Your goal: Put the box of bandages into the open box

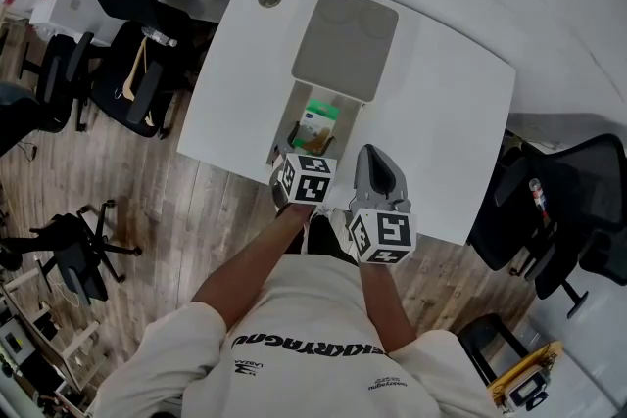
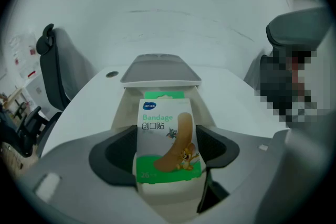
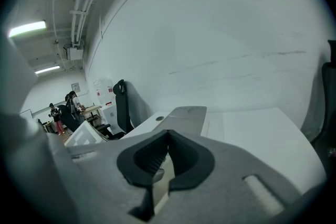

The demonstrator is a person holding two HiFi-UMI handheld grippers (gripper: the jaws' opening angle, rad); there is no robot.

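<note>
green-and-white box of bandages point(image 2: 167, 128) stands upright between the fingers of the left gripper point(image 2: 166, 150), one dark pad point(image 2: 118, 152) pressed on each narrow side, printed face toward the camera. held by its edges like this, i judge, so it can go down as a slim upright slab inside the cream walls of the open box point(image 2: 122, 113), which lies directly beyond and beneath the fingers. grey lid point(image 2: 160, 68) is folded back past the fingertips, out of the way. cannot tell whether the pack's base touches the floor of the open box yet.

left forearm reaches forward over the near edge of the white table point(image 1: 441, 113), gripper pointing along the open box's length. right gripper point(image 3: 167, 152) hangs just beside it – fingers closed together, nothing between them – aimed over the table, idle.
</note>
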